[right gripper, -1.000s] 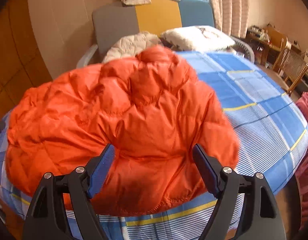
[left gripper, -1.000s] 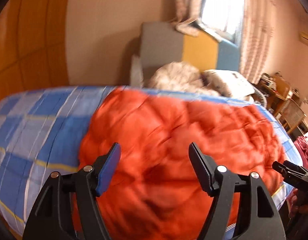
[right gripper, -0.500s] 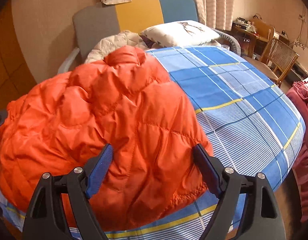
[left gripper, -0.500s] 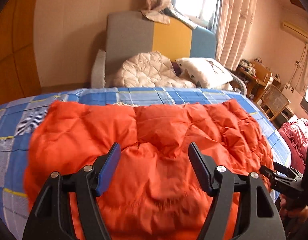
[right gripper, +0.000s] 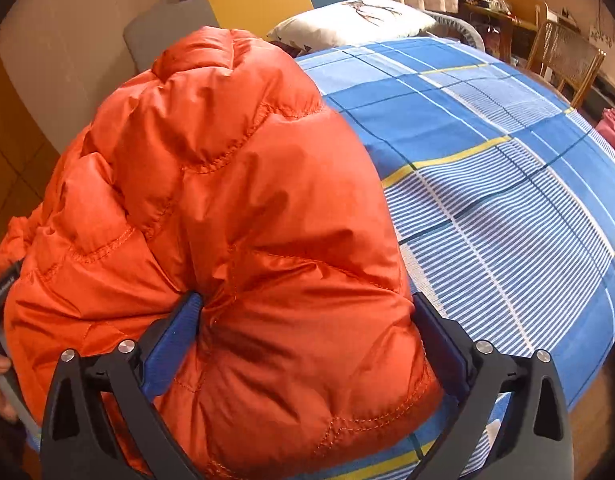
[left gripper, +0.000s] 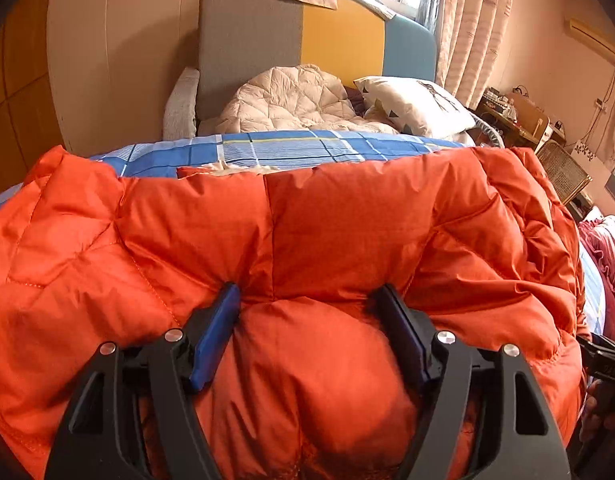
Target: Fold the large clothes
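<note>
Both tools are pressing into an orange puffer jacket (left gripper: 307, 240) lying lengthwise across the checked bed (right gripper: 487, 200). Left tool (left gripper: 307, 312) and right tool (right gripper: 307, 312), its jaws just widening, are each standing apart around bulging fabric. Only the right view is showing the hood.

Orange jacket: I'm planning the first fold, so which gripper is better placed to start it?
Right, probably. The right gripper has just been opening its jaws, and they straddle a stitched end edge of the orange jacket, beside bare bedsheet. The left gripper presses into a mid-panel bulge, away from any edge.
</note>
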The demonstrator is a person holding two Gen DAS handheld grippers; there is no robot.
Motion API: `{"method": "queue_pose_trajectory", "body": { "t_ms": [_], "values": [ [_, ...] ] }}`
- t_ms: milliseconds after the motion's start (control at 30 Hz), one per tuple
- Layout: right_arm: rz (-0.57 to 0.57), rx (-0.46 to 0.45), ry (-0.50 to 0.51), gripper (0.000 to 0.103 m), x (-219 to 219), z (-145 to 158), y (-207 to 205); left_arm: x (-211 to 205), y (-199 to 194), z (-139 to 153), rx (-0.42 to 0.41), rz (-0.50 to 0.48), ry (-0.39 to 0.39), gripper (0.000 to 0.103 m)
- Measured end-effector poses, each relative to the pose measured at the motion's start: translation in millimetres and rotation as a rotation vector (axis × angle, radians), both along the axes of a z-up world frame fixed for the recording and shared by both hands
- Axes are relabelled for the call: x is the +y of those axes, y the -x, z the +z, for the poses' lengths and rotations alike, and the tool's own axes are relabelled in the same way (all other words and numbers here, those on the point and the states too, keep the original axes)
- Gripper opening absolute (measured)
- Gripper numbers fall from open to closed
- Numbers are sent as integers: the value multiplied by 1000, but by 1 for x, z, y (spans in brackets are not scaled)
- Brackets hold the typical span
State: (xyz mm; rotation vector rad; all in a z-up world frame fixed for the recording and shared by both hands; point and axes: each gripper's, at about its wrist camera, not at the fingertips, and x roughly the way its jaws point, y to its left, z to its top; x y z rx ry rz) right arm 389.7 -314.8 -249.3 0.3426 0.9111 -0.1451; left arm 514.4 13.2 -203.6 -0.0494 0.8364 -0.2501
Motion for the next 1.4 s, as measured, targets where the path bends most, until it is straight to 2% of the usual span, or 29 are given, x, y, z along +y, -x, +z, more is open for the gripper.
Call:
{"method": "queue_pose_trajectory", "body": {
  "t_ms": [133, 367, 567, 767, 900, 1033, 1100, 1167, 1300, 1367, 1400],
  "values": [
    [4, 6, 9, 100, 0, 6, -1, 8, 11, 11, 2, 23, 24, 71],
    [-34, -22, 10, 100, -7, 20, 11, 20, 62, 38, -79, 19, 35, 74],
    [-46, -45, -57, 100, -15, 28, 34, 29, 98, 52, -135, -38, -14, 74],
    [-51, -48, -166, 100, -21, 20, 56, 49, 123, 57, -159, -57, -38, 74],
    [-46, -45, -205, 100, -23, 17, 64, 67, 138, 52, -153, -60, -59, 74],
    [-40, -46, -201, 100, -22, 15, 65, 85, 148, 46, -147, -57, -81, 74],
    [-40, -38, -207, 100, -21, 12, 63, 92, 152, 43, -141, -39, -106, 74],
    [-43, -33, -212, 100, -20, 10, 61, 102, 155, 40, -120, 23, -128, 74],
    [-35, -25, -204, 100, -15, 6, 58, 118, 157, 35, -82, 144, -101, 73],
    [-34, -23, -206, 100, -15, 6, 57, 127, 156, 31, -55, 204, -63, 72],
    [-35, -23, -205, 100, -15, 6, 57, 132, 154, 30, -41, 236, -59, 69]
  ]
}}
